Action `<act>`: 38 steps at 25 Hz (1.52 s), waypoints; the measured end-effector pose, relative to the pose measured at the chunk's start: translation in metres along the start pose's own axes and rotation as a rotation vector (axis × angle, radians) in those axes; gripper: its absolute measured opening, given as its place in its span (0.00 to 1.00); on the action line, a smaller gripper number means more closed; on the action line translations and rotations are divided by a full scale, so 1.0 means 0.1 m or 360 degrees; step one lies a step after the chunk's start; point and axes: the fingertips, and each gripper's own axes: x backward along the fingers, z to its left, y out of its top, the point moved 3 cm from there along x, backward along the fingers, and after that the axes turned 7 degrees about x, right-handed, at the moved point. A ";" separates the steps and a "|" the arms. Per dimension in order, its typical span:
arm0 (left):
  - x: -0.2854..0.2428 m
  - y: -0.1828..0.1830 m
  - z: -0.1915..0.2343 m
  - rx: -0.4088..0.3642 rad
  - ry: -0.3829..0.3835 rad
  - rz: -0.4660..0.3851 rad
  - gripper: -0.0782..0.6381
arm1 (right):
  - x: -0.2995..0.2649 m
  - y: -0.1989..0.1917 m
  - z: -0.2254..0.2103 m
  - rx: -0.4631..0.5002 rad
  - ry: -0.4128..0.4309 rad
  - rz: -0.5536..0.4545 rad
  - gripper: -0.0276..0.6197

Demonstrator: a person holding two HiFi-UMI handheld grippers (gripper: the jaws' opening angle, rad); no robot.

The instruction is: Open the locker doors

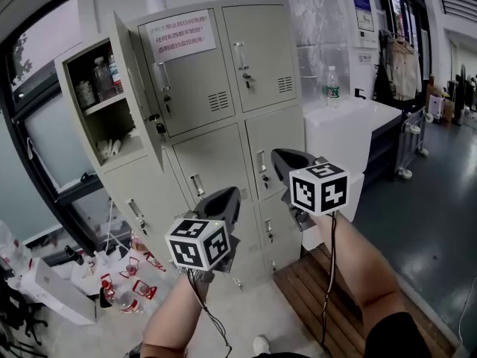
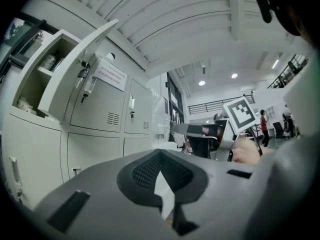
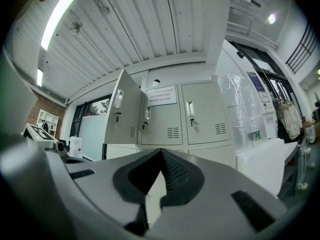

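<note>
A grey steel locker (image 1: 223, 125), three columns of doors wide, fills the middle of the head view. Its upper-left door (image 1: 138, 88) is swung out toward the camera, with its free edge jutting into the room. The other doors are closed, and the top middle one bears a notice (image 1: 179, 36). A white bench (image 1: 350, 118) stands just beside the locker at the right, with a water bottle (image 1: 332, 86) on top.

Open dark floor (image 1: 432, 222) stretches away at the right of the frame. A wooden platform (image 1: 335, 297) lies at lower centre-right. At lower left the floor is crowded with red-and-clear packets (image 1: 127, 274).

The open compartment (image 1: 93, 118) is split by a shelf, with bottles and jars (image 1: 103, 77) above and pale tubes (image 1: 112, 148) below.

The left tool (image 1: 223, 196) and right tool (image 1: 291, 159) hover level before the lower doors, clear of them. Each has its jaws closed together on nothing.

Only the head view shows the floor. The left gripper view catches the open door from low down at its upper left, and the right tool's marker cube at its right. The right gripper view faces the locker front, with the open door left of centre and a ceiling light strip (image 3: 55, 14) at upper left.
</note>
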 end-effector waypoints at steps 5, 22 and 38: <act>-0.31 0.03 0.14 -0.0001 -0.0046 0.0007 0.11 | -0.25 0.03 -0.16 0.0014 -0.0020 0.0001 0.04; -1.15 0.14 0.75 -0.0058 -0.0217 0.0026 0.11 | -1.30 0.12 -0.60 -0.0004 -0.0125 -0.0068 0.04; -1.76 0.30 1.16 -0.0062 -0.0254 -0.0001 0.11 | -2.03 0.36 -1.10 0.0036 -0.0133 -0.0123 0.05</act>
